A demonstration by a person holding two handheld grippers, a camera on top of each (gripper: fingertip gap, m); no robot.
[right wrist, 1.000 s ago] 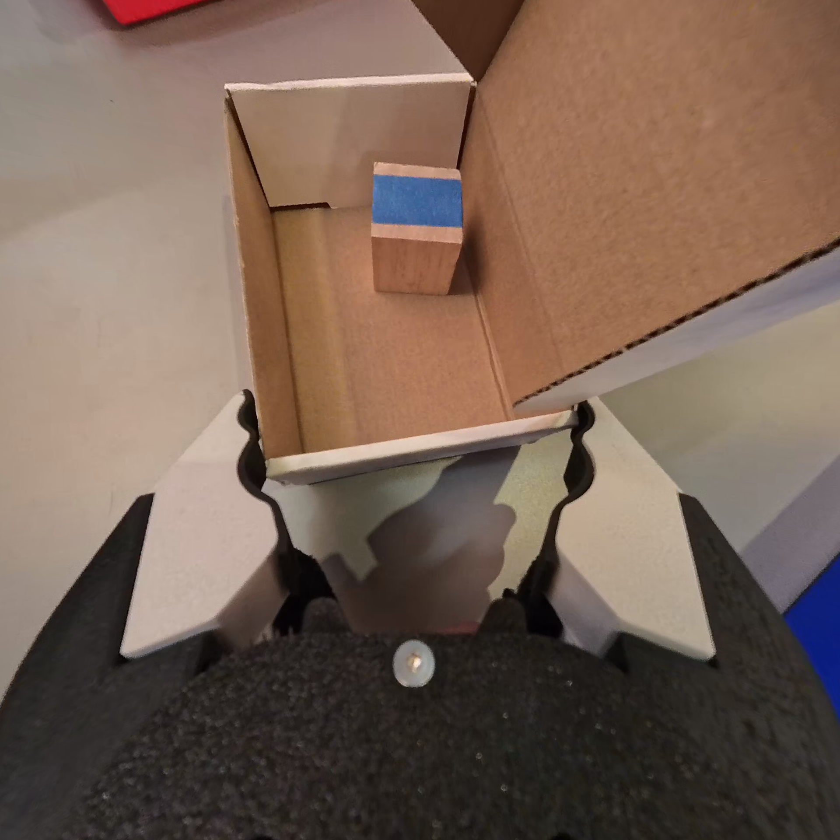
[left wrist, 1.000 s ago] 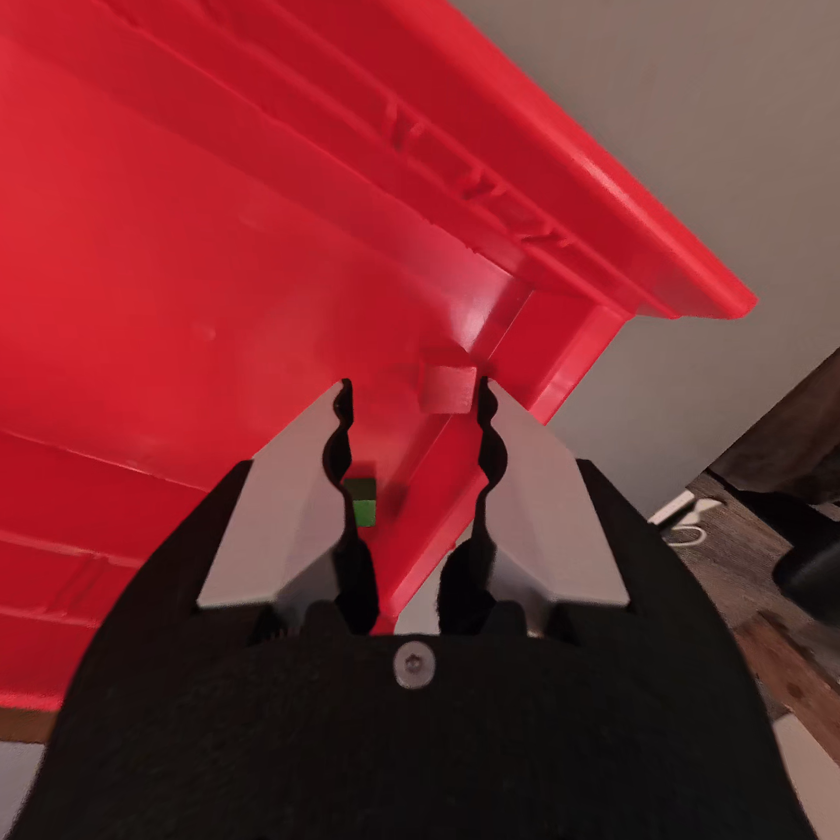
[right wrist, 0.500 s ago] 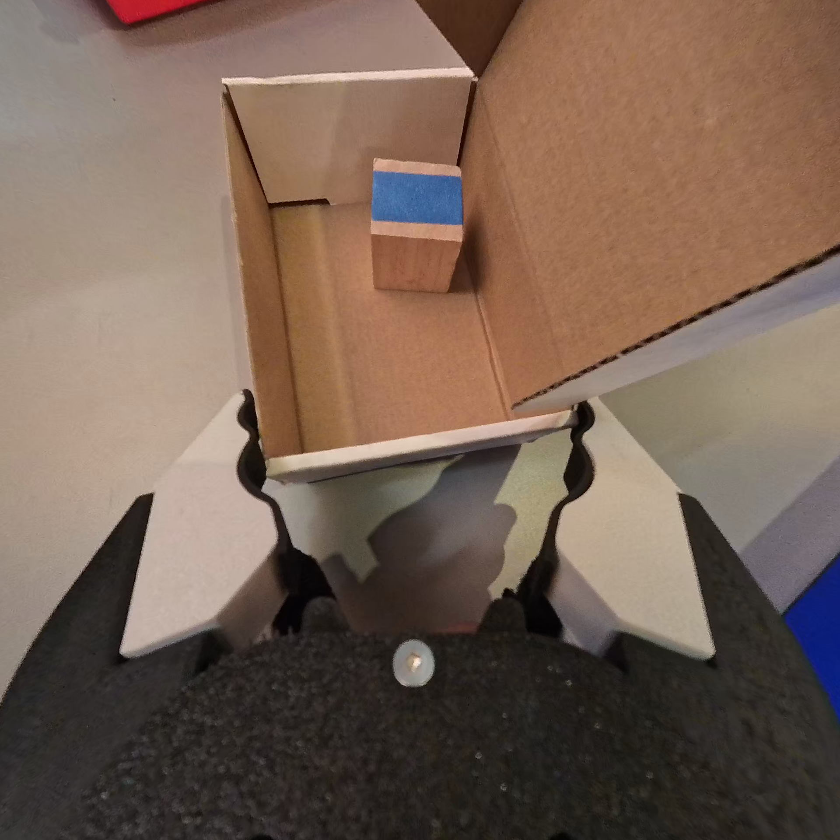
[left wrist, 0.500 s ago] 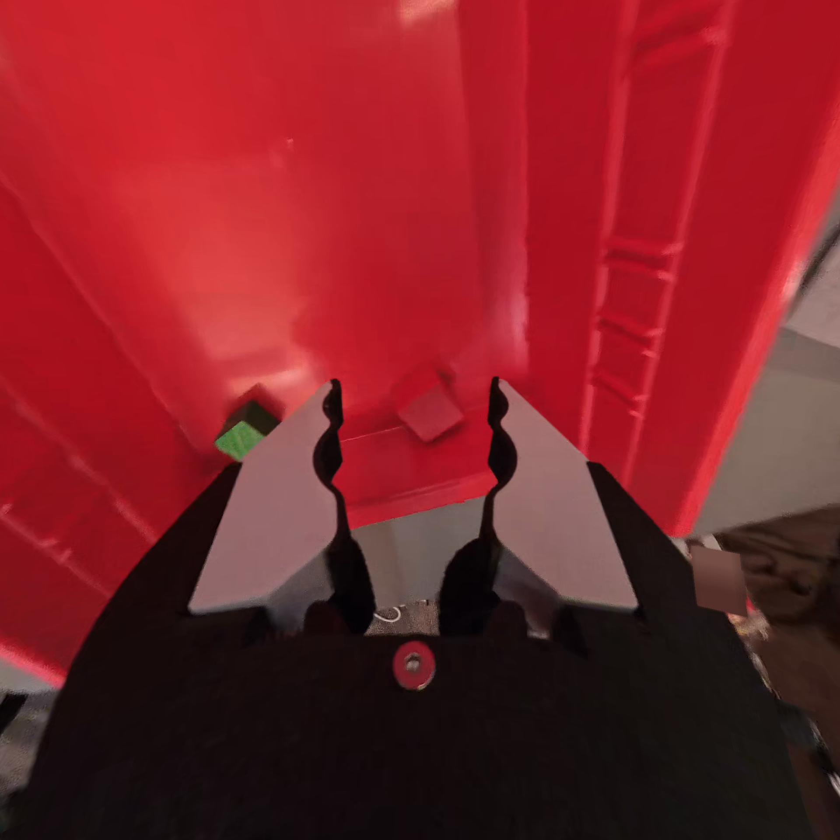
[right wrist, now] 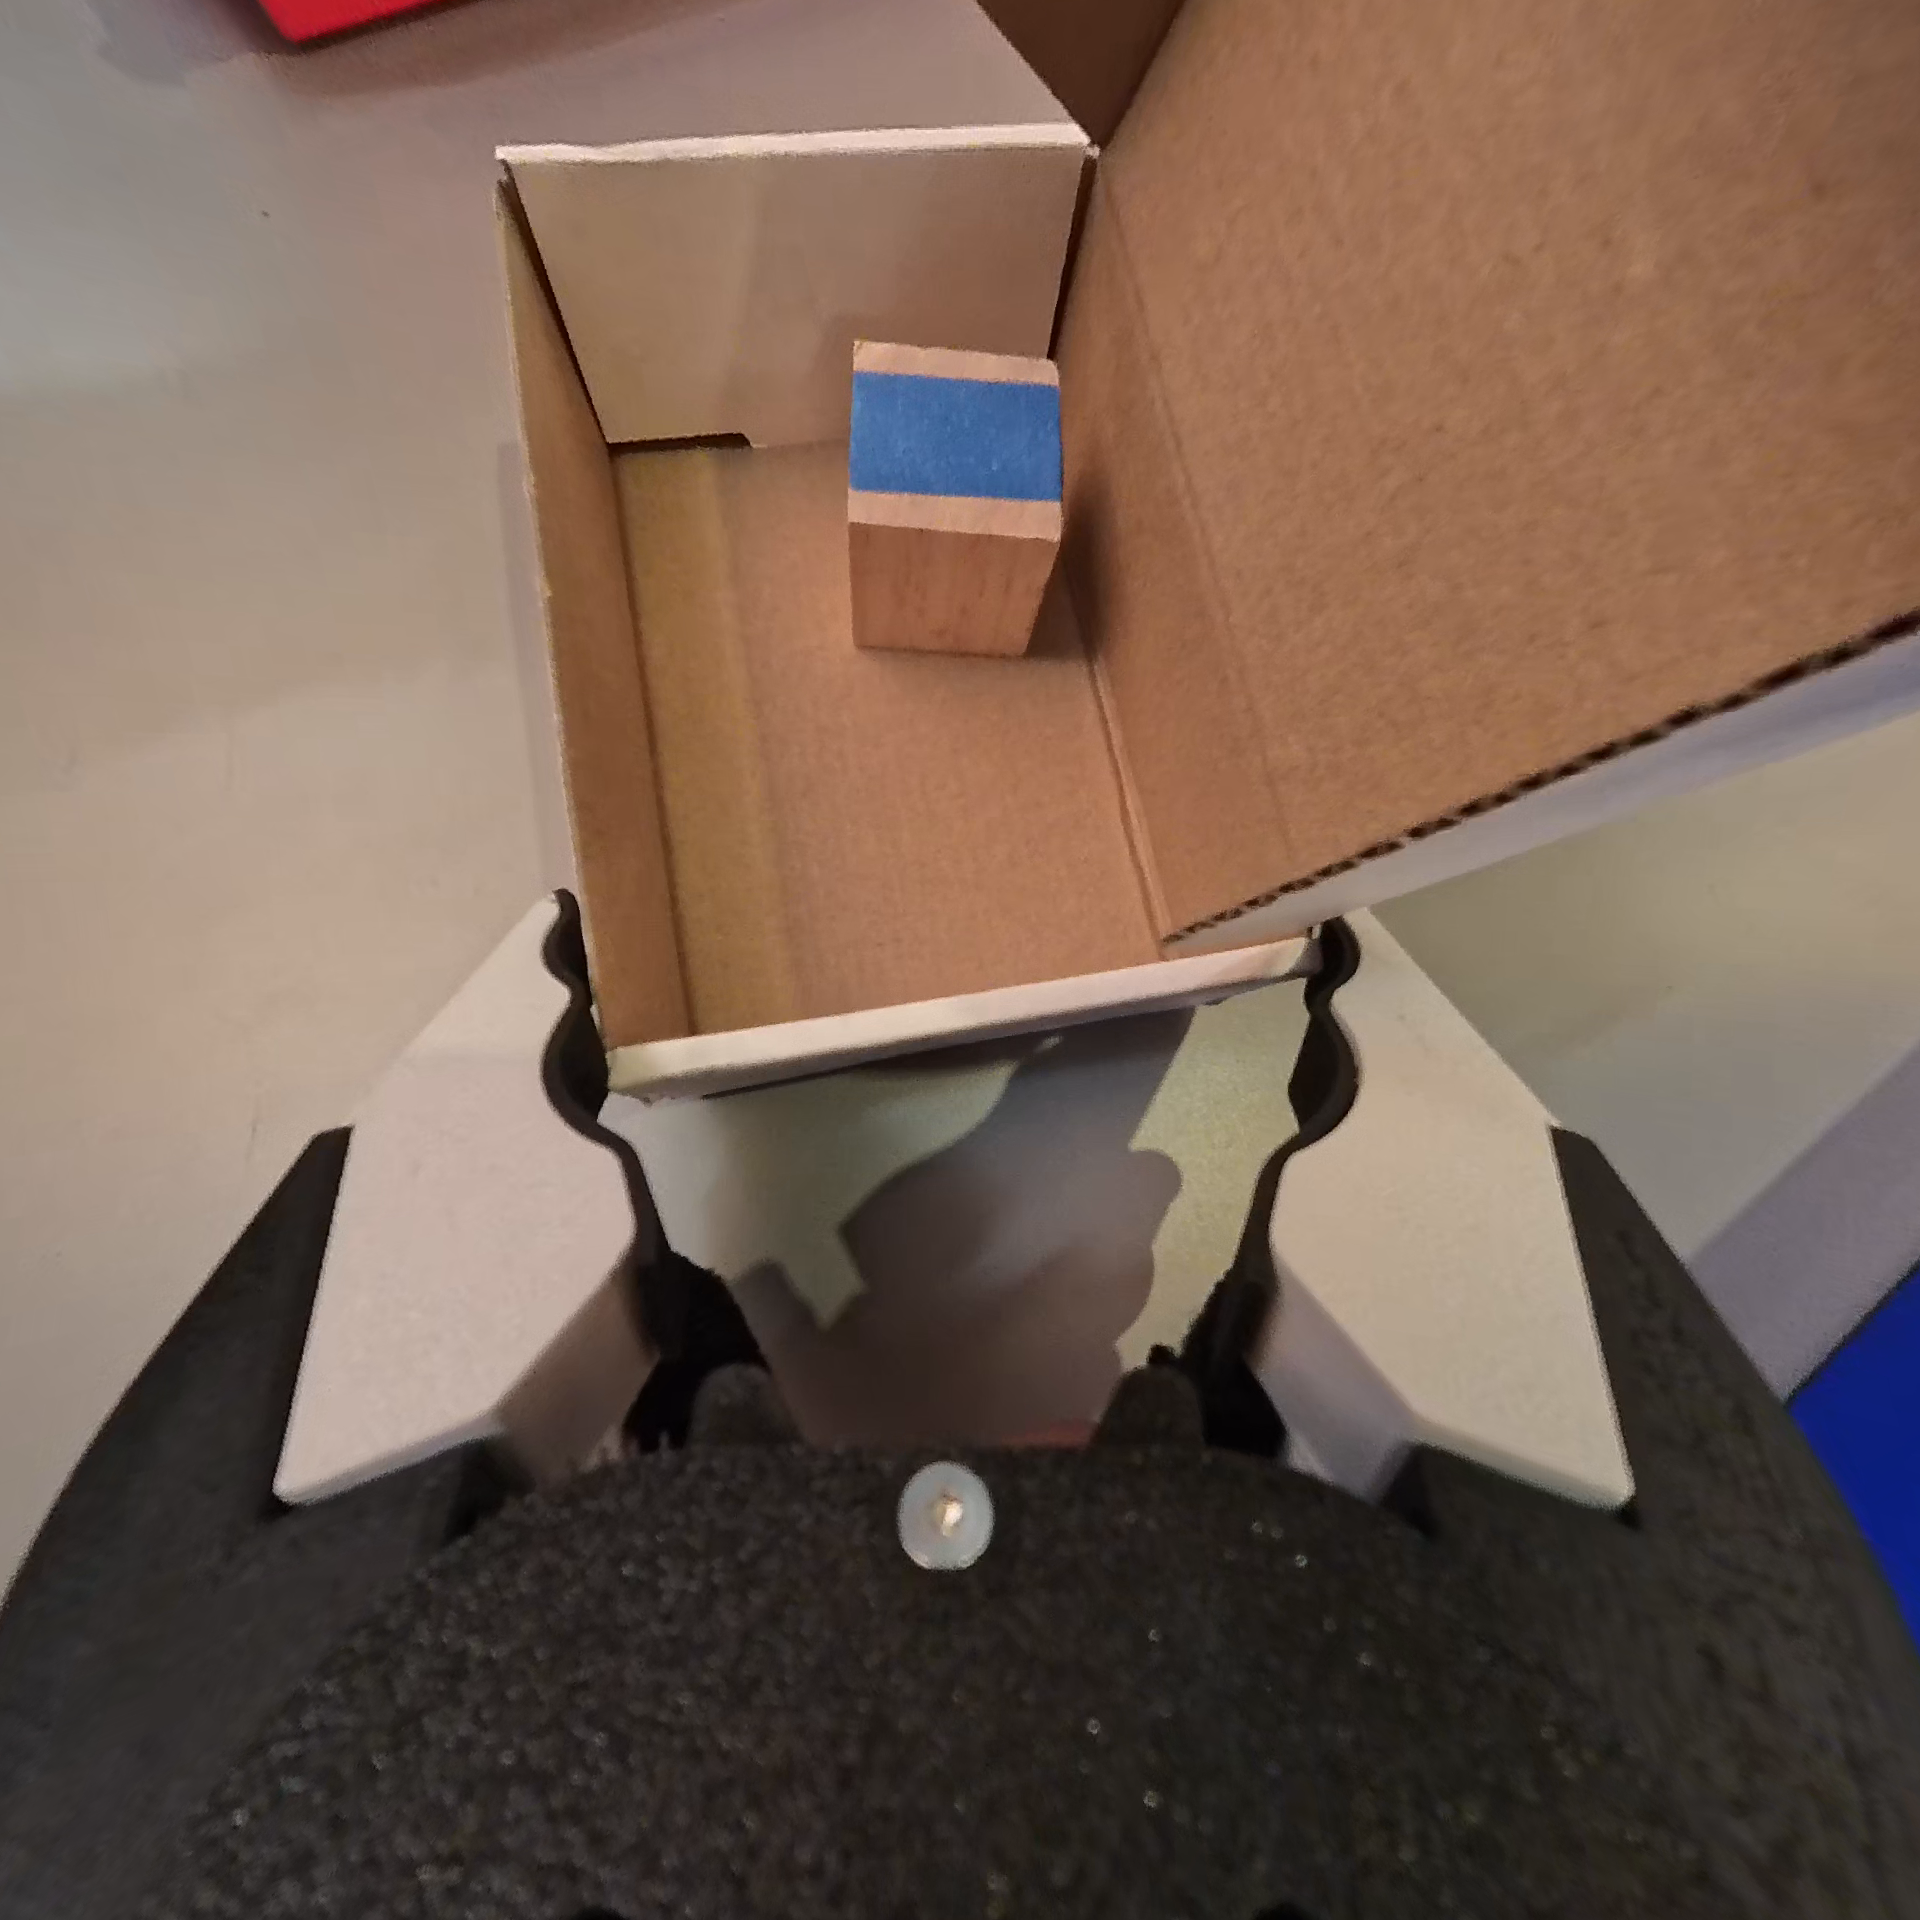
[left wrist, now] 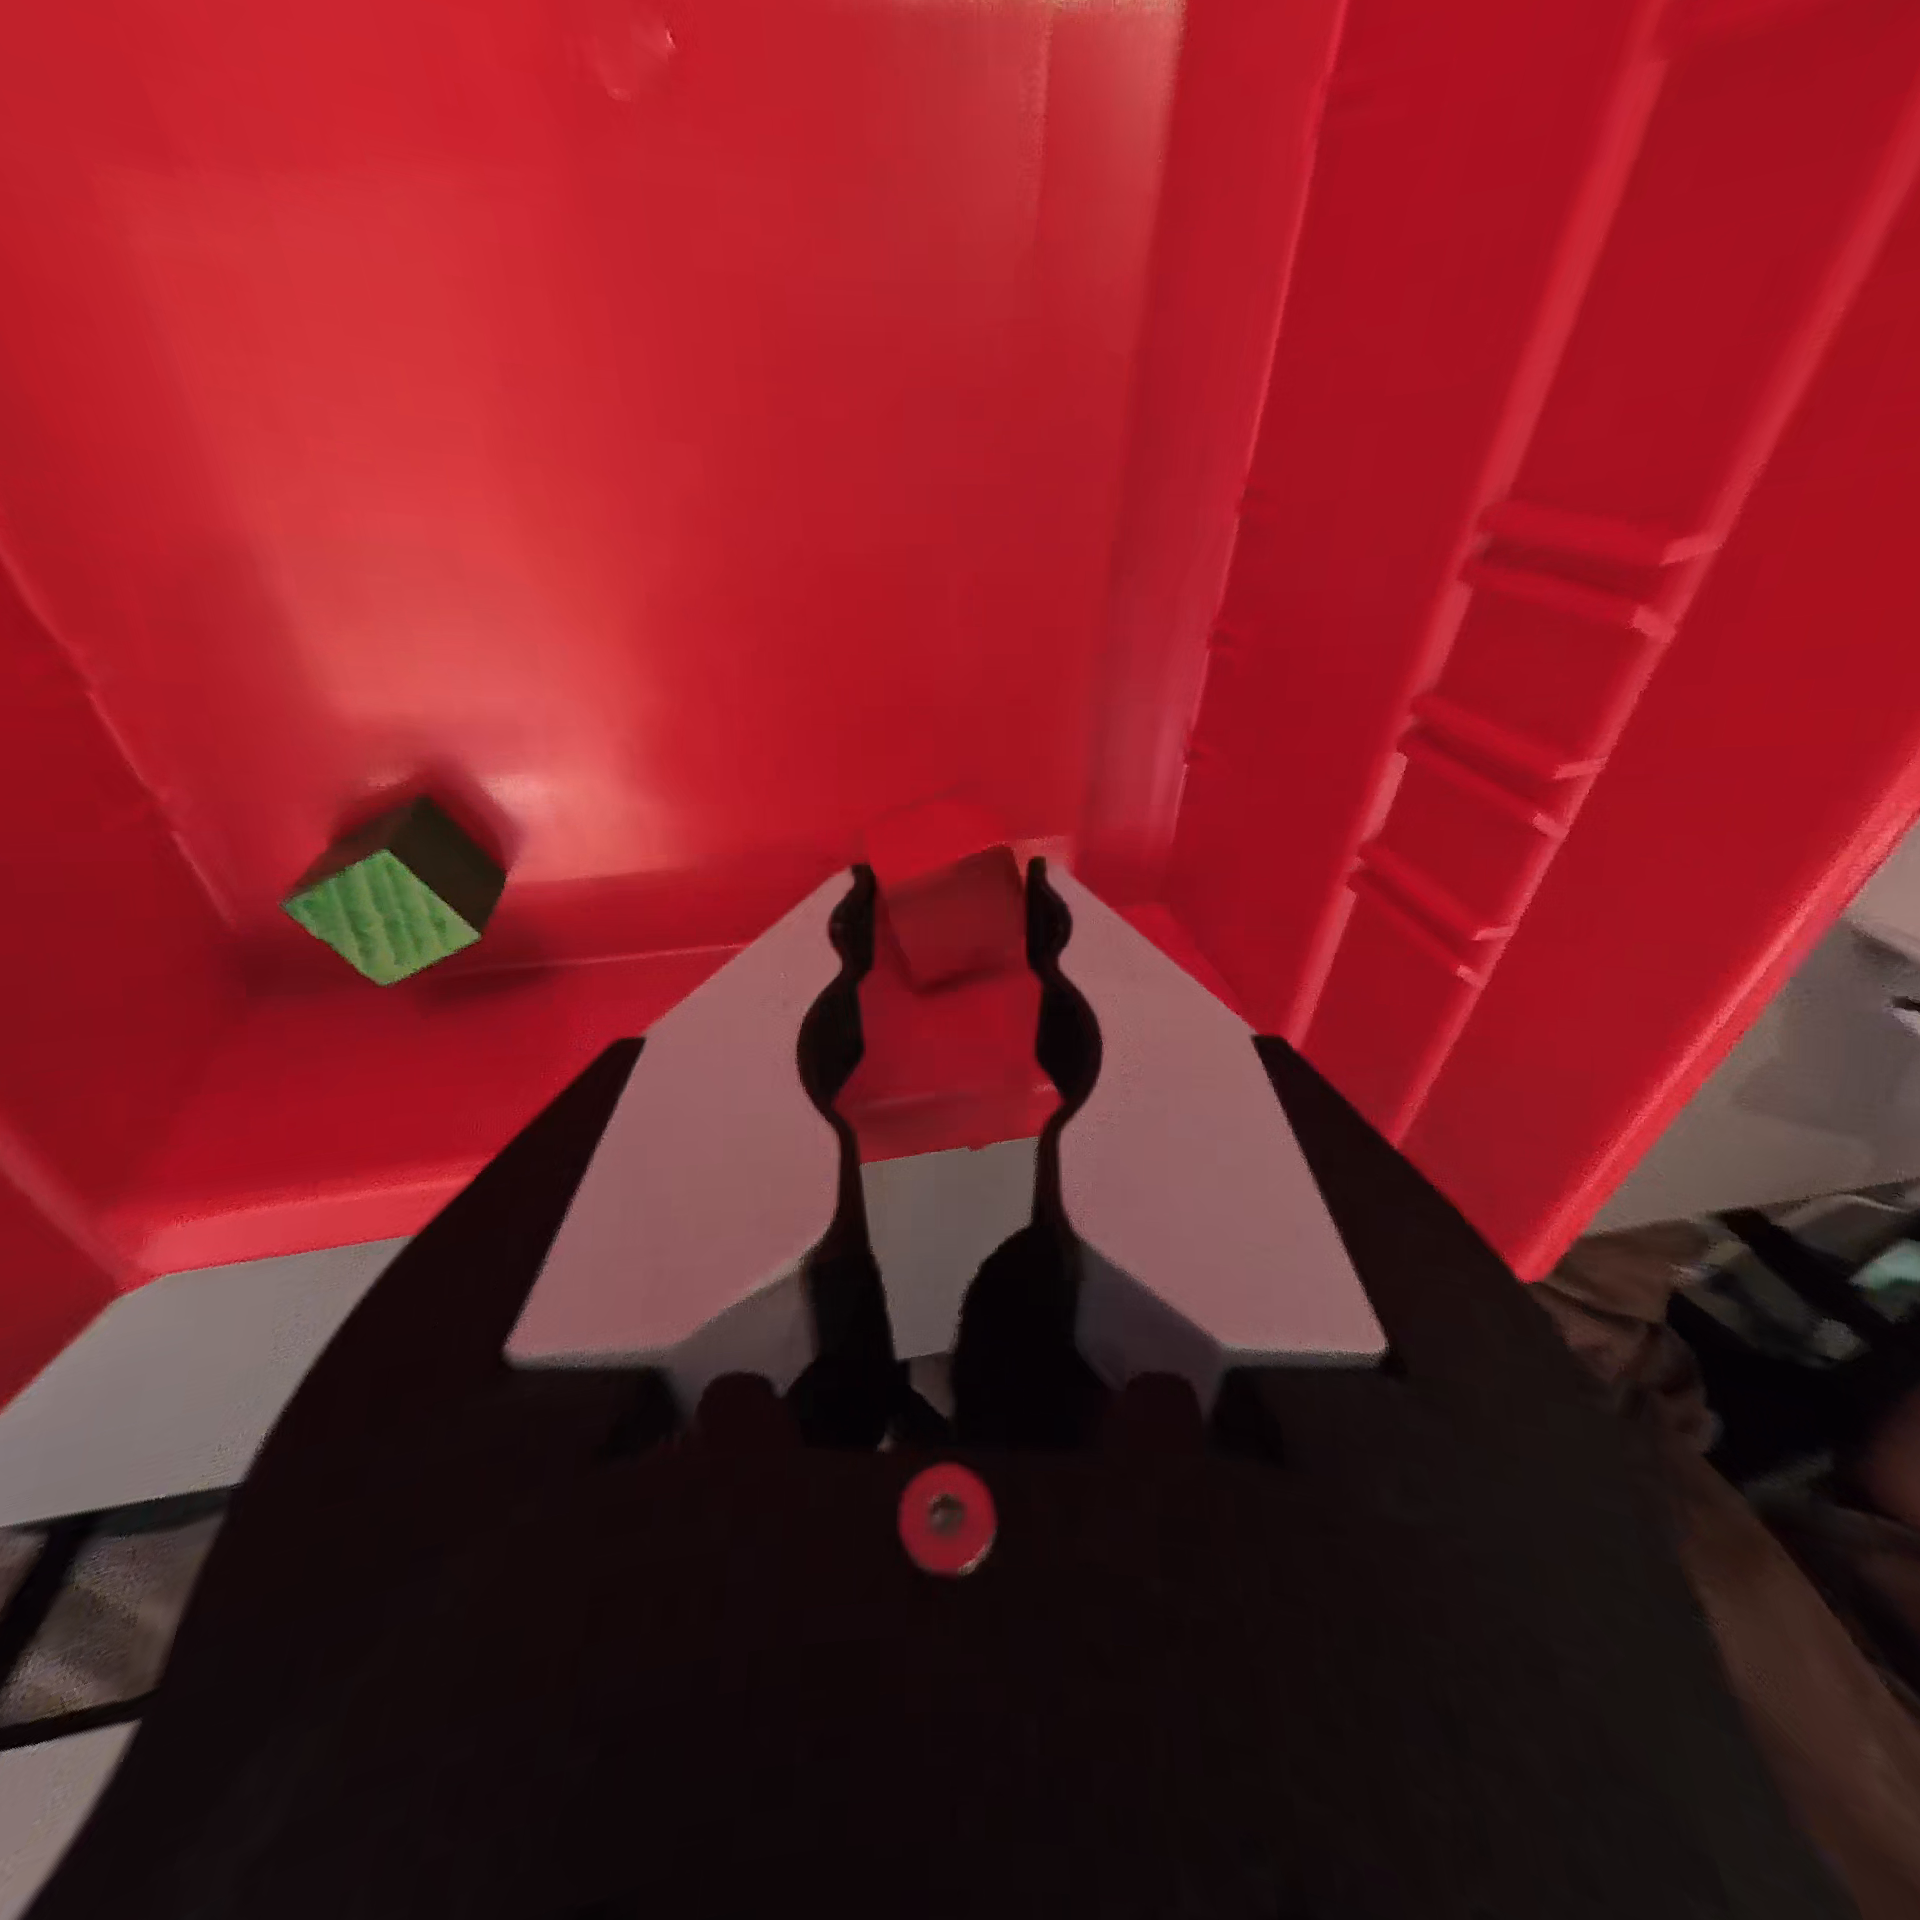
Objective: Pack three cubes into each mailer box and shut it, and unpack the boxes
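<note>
A large red plastic bin (left wrist: 727, 416) fills the left wrist view, its ribbed outer wall (left wrist: 1538, 727) rising at right. It stands on a pale grey desk (right wrist: 208, 623), whose edge borders a blue surface (right wrist: 1870, 1444) at lower right.

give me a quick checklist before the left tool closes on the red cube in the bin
1. Red cube lies between the left tool tips: ok.
2. Left tool open: ok.
3. Tips touching the cube: cannot tell, picture blurred.
4. Green cube apart from the grasp, elsewhere in the red bin: ok.
5. Mailer box open, room beside the blue-taped wooden cube: ok.
6. Right tool bracing the box's near end: ok.
</note>
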